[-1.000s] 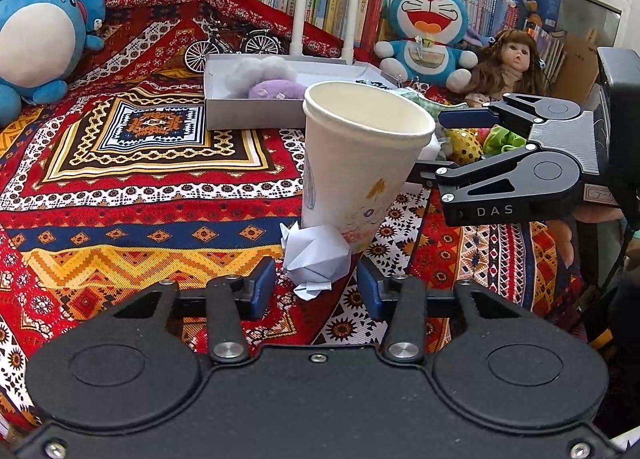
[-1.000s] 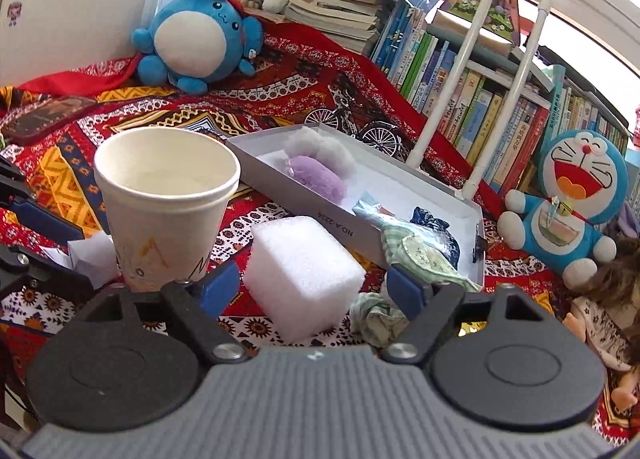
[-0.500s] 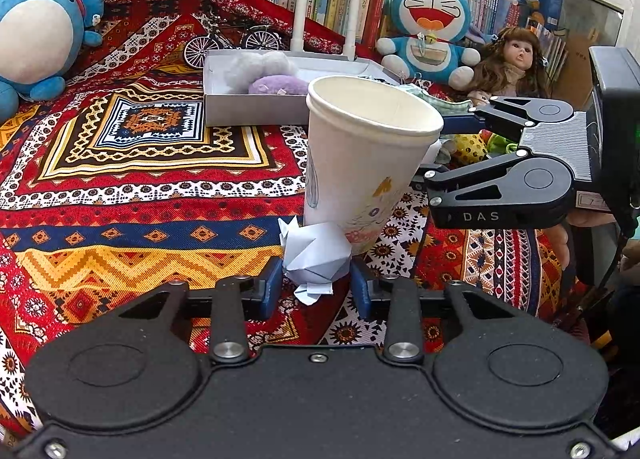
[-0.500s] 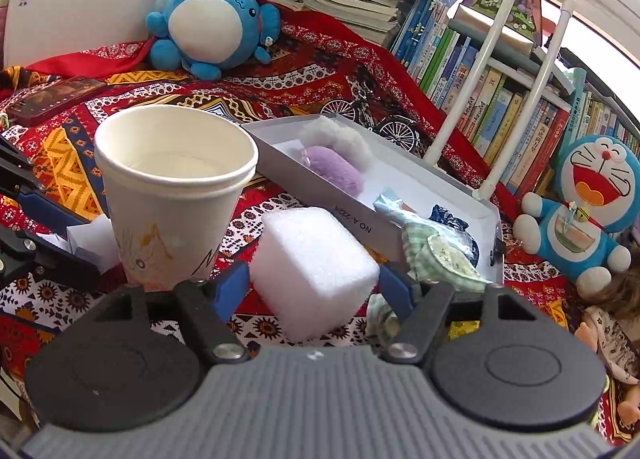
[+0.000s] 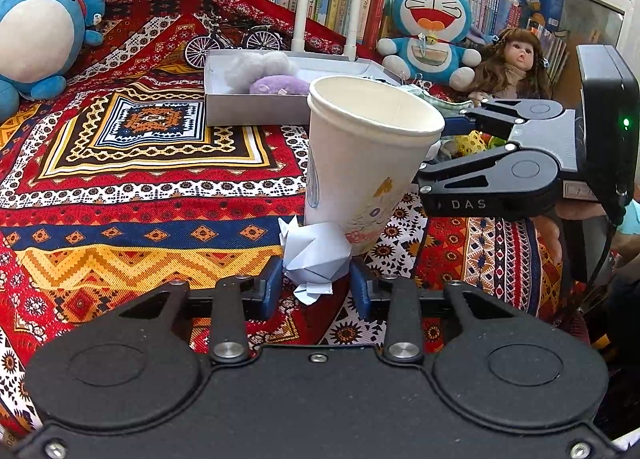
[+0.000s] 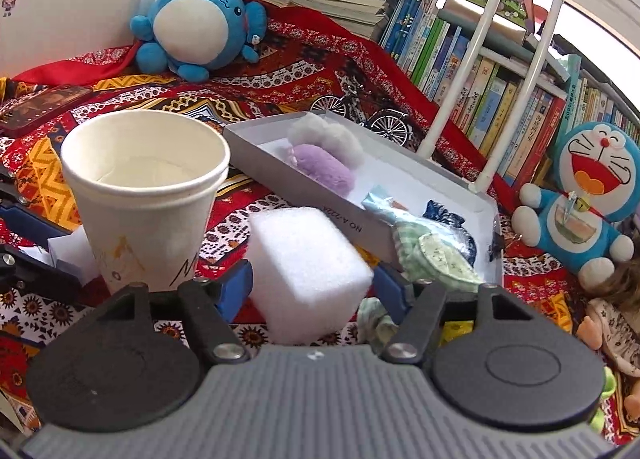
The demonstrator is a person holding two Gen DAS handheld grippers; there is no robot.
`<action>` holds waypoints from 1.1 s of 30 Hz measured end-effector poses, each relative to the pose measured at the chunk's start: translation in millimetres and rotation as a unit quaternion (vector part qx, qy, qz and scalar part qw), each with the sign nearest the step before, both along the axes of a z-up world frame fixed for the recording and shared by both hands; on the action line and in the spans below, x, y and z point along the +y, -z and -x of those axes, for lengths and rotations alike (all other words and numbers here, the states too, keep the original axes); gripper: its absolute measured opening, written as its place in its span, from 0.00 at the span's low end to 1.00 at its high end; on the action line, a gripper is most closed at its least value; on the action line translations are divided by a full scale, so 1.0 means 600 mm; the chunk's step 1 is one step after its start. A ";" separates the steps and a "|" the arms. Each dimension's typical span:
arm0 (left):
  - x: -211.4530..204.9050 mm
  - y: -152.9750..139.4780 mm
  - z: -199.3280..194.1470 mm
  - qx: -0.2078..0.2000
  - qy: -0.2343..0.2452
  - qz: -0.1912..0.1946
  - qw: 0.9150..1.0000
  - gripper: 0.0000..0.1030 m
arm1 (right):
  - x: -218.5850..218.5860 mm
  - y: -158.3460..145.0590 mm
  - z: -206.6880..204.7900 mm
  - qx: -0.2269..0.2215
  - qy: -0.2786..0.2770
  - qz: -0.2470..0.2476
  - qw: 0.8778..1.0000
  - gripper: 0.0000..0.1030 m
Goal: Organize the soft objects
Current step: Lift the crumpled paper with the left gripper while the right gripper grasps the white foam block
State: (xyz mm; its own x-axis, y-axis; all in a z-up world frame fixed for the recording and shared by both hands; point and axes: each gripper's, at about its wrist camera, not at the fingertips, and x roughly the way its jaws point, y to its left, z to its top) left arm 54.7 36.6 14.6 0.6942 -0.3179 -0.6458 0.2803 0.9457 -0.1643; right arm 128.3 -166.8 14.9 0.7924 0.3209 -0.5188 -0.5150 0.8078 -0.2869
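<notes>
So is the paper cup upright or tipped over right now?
Upright: the paper cup stands on its base on the patterned cloth, mouth up and looking empty.

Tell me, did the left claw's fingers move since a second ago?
Yes. The left claw has pinched inward: its fingers now press the paper wad, which sits unmoved at the foot of the paper cup.

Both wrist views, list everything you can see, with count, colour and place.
paper cup: one, white, centre of cloth
folded paper: one, white, at cup's base
foam block: one, white, beside cup
box: one, grey, behind cup, holding soft items
round plush: one, blue, far left
cat plush: one, blue, by books
doll: one, brown-haired, right
left hand-held gripper: black, shut on folded paper
right hand-held gripper: black, shut on foam block
</notes>
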 end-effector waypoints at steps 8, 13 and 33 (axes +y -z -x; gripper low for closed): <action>0.003 -0.004 0.007 -0.013 -0.010 -0.006 1.000 0.29 | -0.005 -0.004 0.012 -0.020 0.016 -0.008 1.000 0.59; 0.010 -0.015 0.010 -0.024 -0.015 -0.010 1.000 0.29 | -0.015 -0.016 0.011 -0.029 0.043 -0.017 0.999 0.56; 0.060 -0.103 -0.069 -0.082 -0.049 -0.019 0.995 0.29 | -0.031 -0.109 -0.086 0.062 0.125 -0.093 0.986 0.55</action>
State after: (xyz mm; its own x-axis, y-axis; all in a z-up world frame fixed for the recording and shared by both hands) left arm 96.2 72.5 76.3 0.8180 -0.2210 -0.5311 0.2064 0.9745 -0.0876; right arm 179.7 -185.3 80.5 0.7927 0.2222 -0.5676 -0.3154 0.9464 -0.0701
